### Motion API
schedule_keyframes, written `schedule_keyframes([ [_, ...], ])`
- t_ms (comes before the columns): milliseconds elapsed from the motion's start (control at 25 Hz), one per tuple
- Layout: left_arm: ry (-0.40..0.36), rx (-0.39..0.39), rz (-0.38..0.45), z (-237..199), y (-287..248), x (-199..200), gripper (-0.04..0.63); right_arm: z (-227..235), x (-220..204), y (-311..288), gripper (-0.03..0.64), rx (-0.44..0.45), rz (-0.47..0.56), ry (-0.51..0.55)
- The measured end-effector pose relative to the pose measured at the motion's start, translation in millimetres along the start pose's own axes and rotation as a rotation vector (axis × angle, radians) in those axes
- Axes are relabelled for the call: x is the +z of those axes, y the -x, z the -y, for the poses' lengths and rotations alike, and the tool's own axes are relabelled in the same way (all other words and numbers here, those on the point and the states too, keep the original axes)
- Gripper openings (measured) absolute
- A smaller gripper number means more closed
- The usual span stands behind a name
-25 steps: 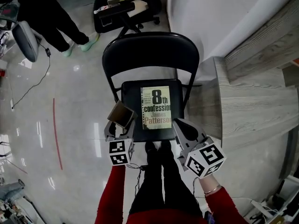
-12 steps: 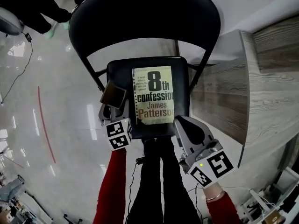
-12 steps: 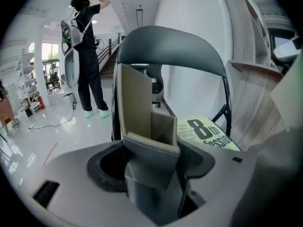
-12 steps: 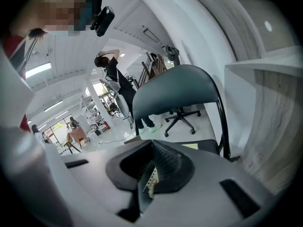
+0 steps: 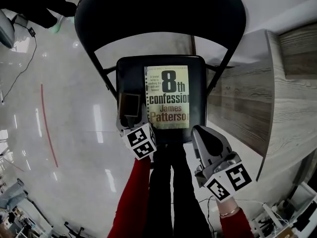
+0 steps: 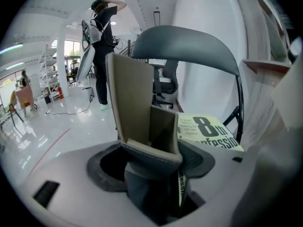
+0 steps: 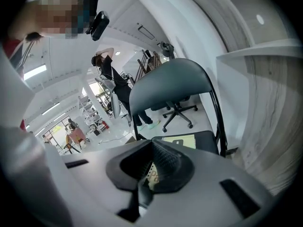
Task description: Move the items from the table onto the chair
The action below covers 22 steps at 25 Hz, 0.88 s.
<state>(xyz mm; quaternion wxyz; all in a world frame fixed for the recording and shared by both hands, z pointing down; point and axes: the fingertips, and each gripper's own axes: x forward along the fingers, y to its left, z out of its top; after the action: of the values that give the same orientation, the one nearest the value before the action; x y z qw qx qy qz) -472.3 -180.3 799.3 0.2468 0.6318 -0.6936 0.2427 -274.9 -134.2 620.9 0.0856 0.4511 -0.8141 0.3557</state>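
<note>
The book (image 5: 167, 97) is taking up the middle and right of the seat (image 5: 130, 73), leaving a bare strip along its left side and a thinner one at the far edge. The left gripper (image 5: 132, 117), clamping a tan case (image 5: 130, 104), is hanging over that left strip. The backrest (image 5: 158, 14) is arching across the far side, with an open gap under it. The table (image 5: 247, 108) is closing off the right, while the floor (image 5: 74, 108) on the left is lying open.

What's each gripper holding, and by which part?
The left gripper clamps the tan case by its lower end; the right gripper is shut on nothing.
</note>
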Motion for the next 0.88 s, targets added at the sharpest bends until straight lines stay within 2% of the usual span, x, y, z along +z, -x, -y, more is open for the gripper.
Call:
schedule_keyframes([
  [200, 0.034, -0.013, -0.035, -4, -3, 1, 0.319, -6, 1, 0, 0.015, 0.014, -0.001, 0.006],
  [320, 0.028, -0.031, -0.059, -3, 0, 2, 0.321, -8, 3, 2, 0.015, 0.019, 0.003, 0.013],
  [440, 0.014, -0.053, -0.057, 1, 9, 5, 0.322, -9, 6, 4, 0.015, 0.019, 0.010, 0.019],
  [640, 0.044, -0.056, -0.075, 2, 36, 0, 0.322, -11, 12, 12, 0.015, 0.014, 0.024, 0.023],
  [800, -0.036, -0.092, -0.074, 9, 71, -2, 0.322, -16, 22, 22, 0.015, 0.011, 0.040, 0.021],
  [880, -0.051, -0.099, -0.082, 9, 84, -1, 0.322, -19, 27, 27, 0.015, 0.010, 0.044, 0.020],
])
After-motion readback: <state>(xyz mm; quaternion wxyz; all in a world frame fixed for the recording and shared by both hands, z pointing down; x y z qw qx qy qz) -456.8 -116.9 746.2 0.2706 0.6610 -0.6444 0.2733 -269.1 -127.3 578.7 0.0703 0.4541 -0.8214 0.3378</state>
